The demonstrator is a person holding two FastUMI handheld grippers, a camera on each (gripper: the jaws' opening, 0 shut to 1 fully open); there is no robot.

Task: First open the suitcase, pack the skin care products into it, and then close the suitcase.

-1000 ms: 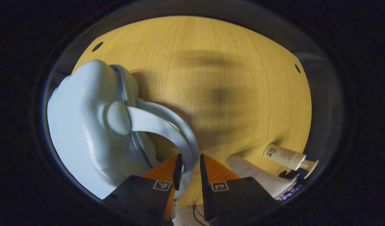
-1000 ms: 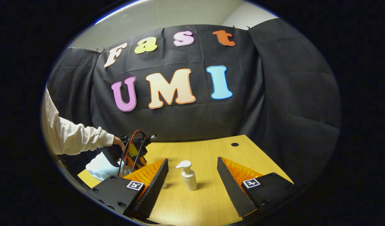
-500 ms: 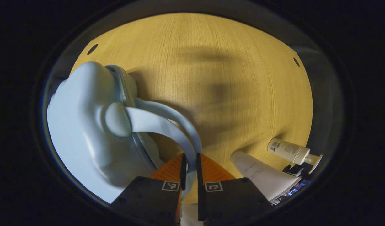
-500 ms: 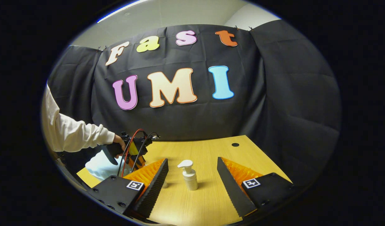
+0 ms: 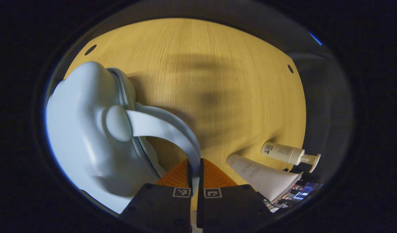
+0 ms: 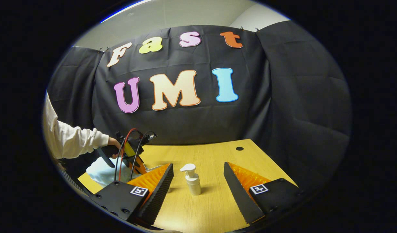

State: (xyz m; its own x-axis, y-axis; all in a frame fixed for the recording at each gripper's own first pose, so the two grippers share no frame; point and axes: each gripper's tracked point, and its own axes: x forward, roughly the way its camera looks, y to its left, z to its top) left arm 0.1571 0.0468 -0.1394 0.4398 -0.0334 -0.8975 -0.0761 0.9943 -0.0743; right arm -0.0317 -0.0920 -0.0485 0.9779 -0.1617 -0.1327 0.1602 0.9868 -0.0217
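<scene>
Recording booth: black cloth wall (image 6: 282, 106) (clipped up), wooden table (image 6: 214, 155).

left looks down; right faces wall.

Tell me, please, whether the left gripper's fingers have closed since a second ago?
Yes. The left gripper has shut on the suitcase handle: the gap seen earlier between its fingers is gone, and they now pinch the pale blue strap beside the suitcase.
</scene>
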